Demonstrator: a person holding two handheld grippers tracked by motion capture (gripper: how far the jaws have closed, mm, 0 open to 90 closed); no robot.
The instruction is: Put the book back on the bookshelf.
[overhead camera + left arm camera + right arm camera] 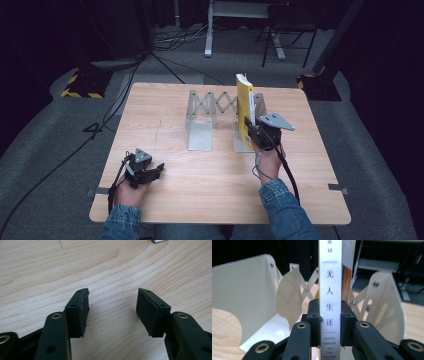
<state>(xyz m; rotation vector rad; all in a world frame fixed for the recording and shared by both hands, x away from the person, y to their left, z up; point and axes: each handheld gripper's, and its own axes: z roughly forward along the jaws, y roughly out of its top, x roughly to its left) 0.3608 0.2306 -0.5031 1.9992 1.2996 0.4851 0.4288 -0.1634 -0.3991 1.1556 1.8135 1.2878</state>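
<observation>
While right gripper (329, 325) clamps book (244, 102) by spine, upright over rack (200, 135) at its right end, shelving step looks underway. Left gripper (112, 307) empty, jaws apart, idle on table (200, 180). Next: likely lower straight between dividers, release.

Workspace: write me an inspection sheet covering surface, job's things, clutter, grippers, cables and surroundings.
Surface: light wooden table, bare around the work.
Job's things: yellow book with a white spine, held upright at the right end plate of the grey expanding book rack.
Clutter: nothing seen.
Grippers: right gripper shut on the book's spine; left gripper open, nothing between its jaws, resting low at the table's near left.
Cables: one black cable trails from the right gripper; more cables run across the floor on the left.
Surroundings: grey carpet, dark curtains, yellow-and-black striped stand bases, table legs behind.
</observation>
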